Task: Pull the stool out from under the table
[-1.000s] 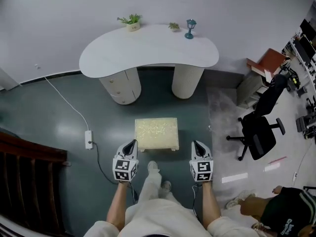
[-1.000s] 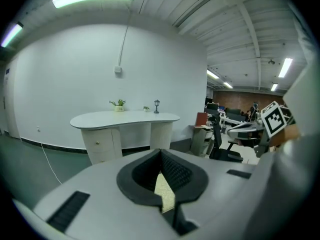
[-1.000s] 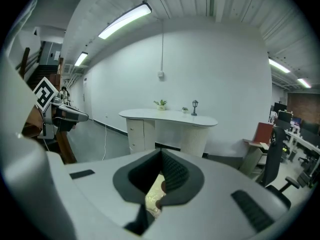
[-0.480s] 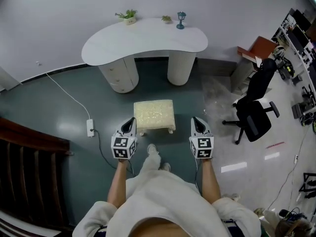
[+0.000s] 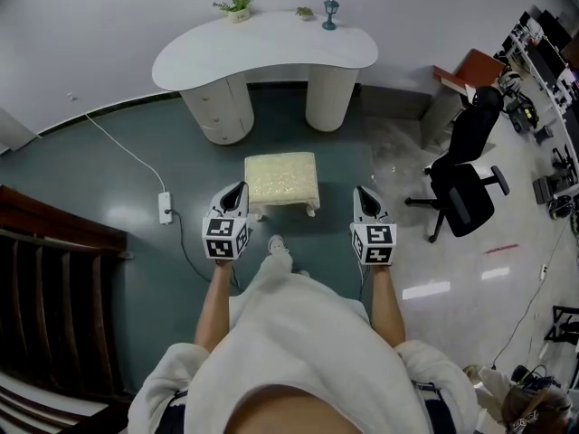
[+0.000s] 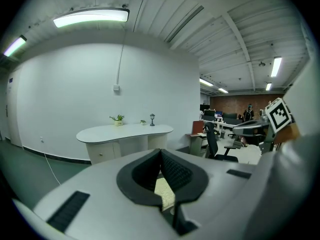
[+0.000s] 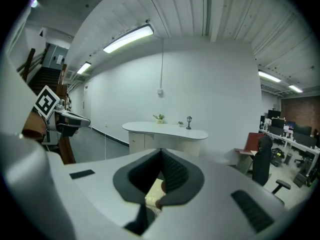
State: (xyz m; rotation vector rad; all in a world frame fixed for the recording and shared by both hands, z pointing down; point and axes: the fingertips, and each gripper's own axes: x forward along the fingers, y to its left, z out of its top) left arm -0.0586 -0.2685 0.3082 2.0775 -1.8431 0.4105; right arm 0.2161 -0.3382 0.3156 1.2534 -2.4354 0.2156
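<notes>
The cream cushioned stool [image 5: 281, 181] stands on the dark floor, out in front of the white curved table [image 5: 262, 48] and apart from its two round pedestals. My left gripper [image 5: 239, 191] hovers just off the stool's left side, and my right gripper [image 5: 361, 193] a little off its right side. Both are shut and hold nothing. In the left gripper view the jaws [image 6: 161, 153] meet, with a bit of the stool [image 6: 165, 194] showing below them. The right gripper view shows the same, with the stool [image 7: 154, 191] below and the table [image 7: 165, 129] ahead.
A black office chair [image 5: 463, 197] stands on the pale floor to the right, with a reddish box [image 5: 472, 67] behind it. A power strip [image 5: 165, 208] and its cable lie left of the stool. A dark wooden railing [image 5: 54, 287] fills the left. A plant [image 5: 237, 7] and a small lamp [image 5: 331, 13] sit on the table.
The head view has pulled back and higher, so table and stool look smaller and farther up. Both grippers stay shut, either side of the stool, which rests on the floor.
</notes>
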